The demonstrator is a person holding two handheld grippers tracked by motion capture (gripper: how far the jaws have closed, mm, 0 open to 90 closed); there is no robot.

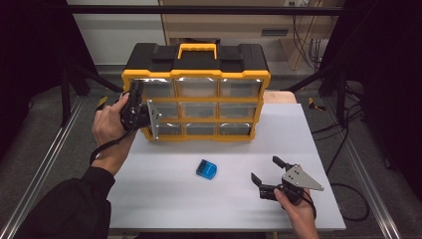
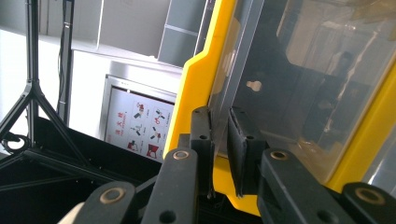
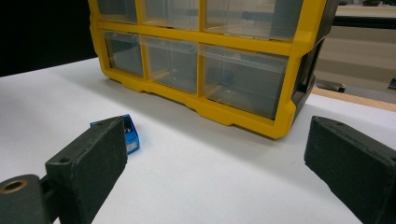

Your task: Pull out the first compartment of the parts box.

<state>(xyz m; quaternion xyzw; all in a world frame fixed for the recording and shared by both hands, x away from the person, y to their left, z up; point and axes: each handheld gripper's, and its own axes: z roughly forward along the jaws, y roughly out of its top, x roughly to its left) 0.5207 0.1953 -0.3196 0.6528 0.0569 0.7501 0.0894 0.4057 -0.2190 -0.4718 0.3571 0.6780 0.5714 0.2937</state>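
- At the organizer (image 1: 196, 94) top-left corner, the left gripper (image 1: 135, 97) pinched the edge of the clear top-left drawer (image 2: 299, 79).
- Near the table's (image 1: 164, 199) front, the right gripper (image 1: 266, 172) hovered, jaws spread wide.
- Between them lay a blue box (image 1: 205, 169).

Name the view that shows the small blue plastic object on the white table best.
The high view: the small blue plastic object lies whole and unobstructed there. In the right gripper view, the right tool's jaw partly hides it.

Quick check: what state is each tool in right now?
Left tool: closed on the top-left drawer front edge of the organizer.
Right tool: open, holding nothing.
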